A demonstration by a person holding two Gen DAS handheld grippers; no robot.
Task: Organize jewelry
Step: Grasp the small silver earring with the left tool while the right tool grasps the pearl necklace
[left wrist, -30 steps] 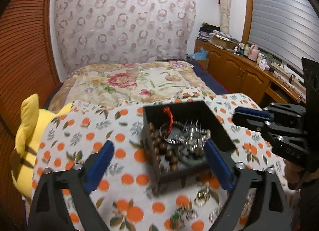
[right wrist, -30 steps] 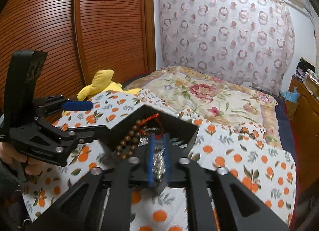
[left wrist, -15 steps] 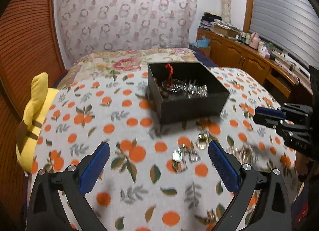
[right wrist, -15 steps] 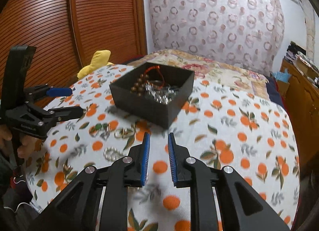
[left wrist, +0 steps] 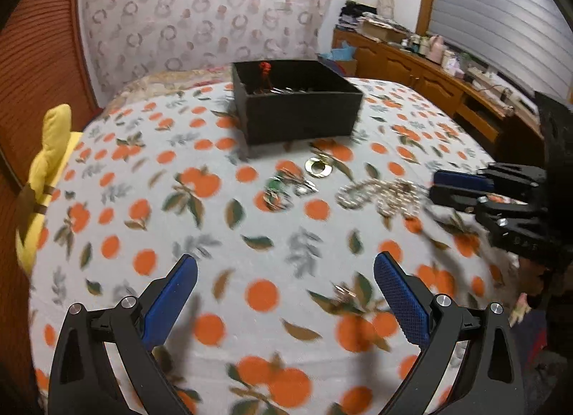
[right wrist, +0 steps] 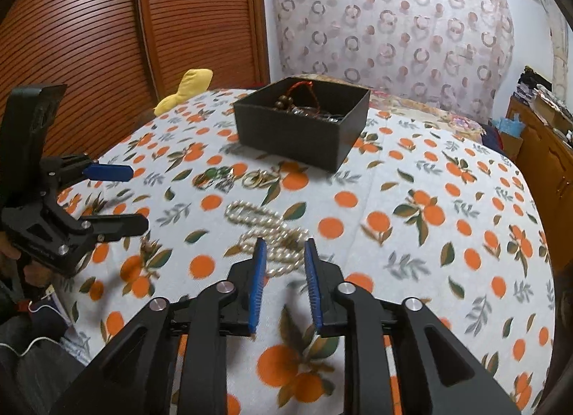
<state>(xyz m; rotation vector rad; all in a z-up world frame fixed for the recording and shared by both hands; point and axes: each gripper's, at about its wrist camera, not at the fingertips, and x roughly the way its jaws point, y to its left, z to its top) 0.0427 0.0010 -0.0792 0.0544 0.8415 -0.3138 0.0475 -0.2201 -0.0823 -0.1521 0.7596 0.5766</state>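
Observation:
A black box (left wrist: 297, 103) holding beads and silver pieces stands at the far middle of the orange-print cloth; it also shows in the right wrist view (right wrist: 304, 121). A pearl necklace (left wrist: 379, 193) (right wrist: 268, 228) lies in front of it, with gold rings (left wrist: 318, 166) (right wrist: 259, 178) and a green-stone piece (left wrist: 275, 187) (right wrist: 211, 175) nearby. My left gripper (left wrist: 286, 279) is open and empty above the near cloth. My right gripper (right wrist: 284, 254) is partly open and empty, its tips just over the near end of the pearl necklace.
A yellow plush toy (left wrist: 46, 164) sits at the table's left edge. A small gold item (left wrist: 343, 293) lies near the left gripper. A wooden cabinet (left wrist: 429, 75) with clutter runs along the right wall. A louvred wooden wardrobe (right wrist: 107, 39) stands left.
Both grippers have pulled back from the black box and dropped lower. The right gripper released silver jewelry into the box, opened wider and now hovers at the pearl necklace.

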